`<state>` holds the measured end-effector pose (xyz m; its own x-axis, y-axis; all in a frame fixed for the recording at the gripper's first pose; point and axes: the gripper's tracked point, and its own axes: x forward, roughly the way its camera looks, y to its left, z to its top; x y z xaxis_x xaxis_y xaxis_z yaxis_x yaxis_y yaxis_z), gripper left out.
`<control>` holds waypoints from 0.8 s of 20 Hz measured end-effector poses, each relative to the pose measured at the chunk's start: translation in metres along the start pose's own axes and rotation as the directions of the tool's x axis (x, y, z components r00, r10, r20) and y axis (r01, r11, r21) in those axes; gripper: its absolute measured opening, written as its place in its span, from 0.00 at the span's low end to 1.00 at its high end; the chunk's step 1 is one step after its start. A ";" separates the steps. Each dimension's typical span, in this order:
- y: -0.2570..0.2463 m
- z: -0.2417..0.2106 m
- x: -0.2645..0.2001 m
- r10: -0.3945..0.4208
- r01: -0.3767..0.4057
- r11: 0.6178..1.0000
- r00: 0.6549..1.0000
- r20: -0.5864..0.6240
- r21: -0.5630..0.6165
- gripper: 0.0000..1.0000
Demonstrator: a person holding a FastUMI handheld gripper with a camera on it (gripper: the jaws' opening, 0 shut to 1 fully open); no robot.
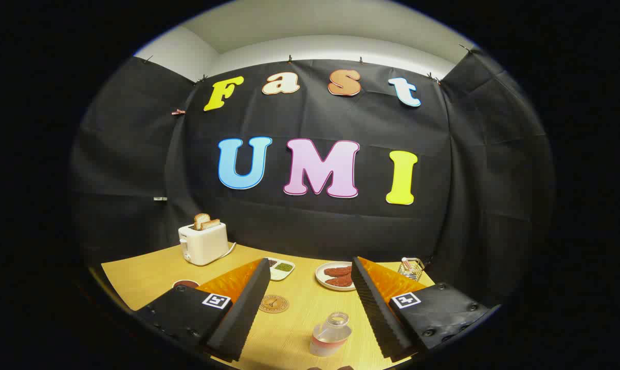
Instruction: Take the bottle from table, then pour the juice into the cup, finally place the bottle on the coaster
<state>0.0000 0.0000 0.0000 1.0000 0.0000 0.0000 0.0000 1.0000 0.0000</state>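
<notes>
Wooden tabletop (145, 277) carries the bottle (331, 333), upright between the spread-open fingers of my hand-held gripper (306, 307), untouched; coaster (273, 303) beyond

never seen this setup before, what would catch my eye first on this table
The hand-held gripper hangs open, its fingers spread wide, with a clear bottle standing between them near the table's front edge. Further back a white toaster holds bread, and a plate of reddish food sits beyond the fingers.

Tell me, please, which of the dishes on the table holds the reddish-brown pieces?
The round white plate, beyond the open gripper. The rectangular dish beside it holds green and dark portions.
</notes>
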 end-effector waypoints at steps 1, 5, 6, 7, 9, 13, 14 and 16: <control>-0.001 -0.002 0.000 -0.003 0.004 1.000 1.000 -0.008 0.006 0.97; -0.008 -0.004 -0.003 -0.026 0.026 1.000 1.000 -0.016 -0.008 0.97; -0.009 -0.005 -0.003 -0.030 0.030 1.000 0.999 -0.015 -0.009 0.97; -0.010 -0.006 -0.004 -0.034 0.033 0.999 0.999 -0.018 -0.011 0.97; -0.012 -0.012 -0.007 -0.039 0.039 0.999 0.999 -0.031 -0.012 0.97; -0.020 -0.018 -0.012 -0.059 0.058 0.998 0.997 -0.042 -0.019 0.97; -0.021 -0.022 -0.014 -0.060 0.059 0.998 0.997 -0.053 -0.014 0.97; -0.022 -0.029 -0.015 -0.063 0.063 0.998 0.995 -0.072 -0.008 0.97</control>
<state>-0.0154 -0.0220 -0.0285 0.9954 -0.0633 -0.0724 0.0630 0.9980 -0.0076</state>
